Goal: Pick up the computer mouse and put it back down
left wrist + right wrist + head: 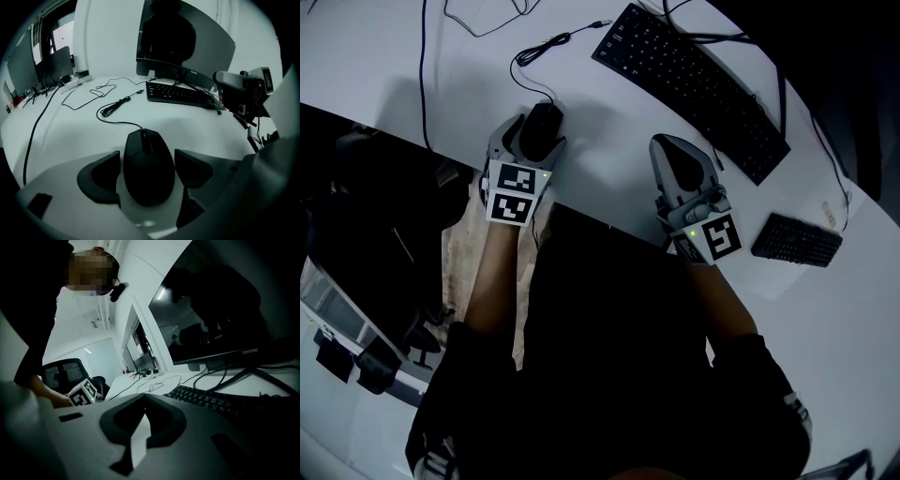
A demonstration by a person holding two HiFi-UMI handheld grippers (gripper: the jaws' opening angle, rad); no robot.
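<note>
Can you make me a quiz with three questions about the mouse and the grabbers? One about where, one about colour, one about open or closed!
1. Where is the mouse?
A. Between the left gripper's jaws, on the desk
B. Inside a box
C. On the floor

2. What colour is the mouse?
A. White
B. Black
C. Red

3. How are the right gripper's jaws?
A. Wide apart
B. Squeezing a ball
C. Together, holding nothing

Answers:
1 A, the left gripper view shows it lying between the open jaws.
2 B, it is dark against the pale desk.
3 C, the right gripper view shows the tips meeting with nothing between them.
</note>
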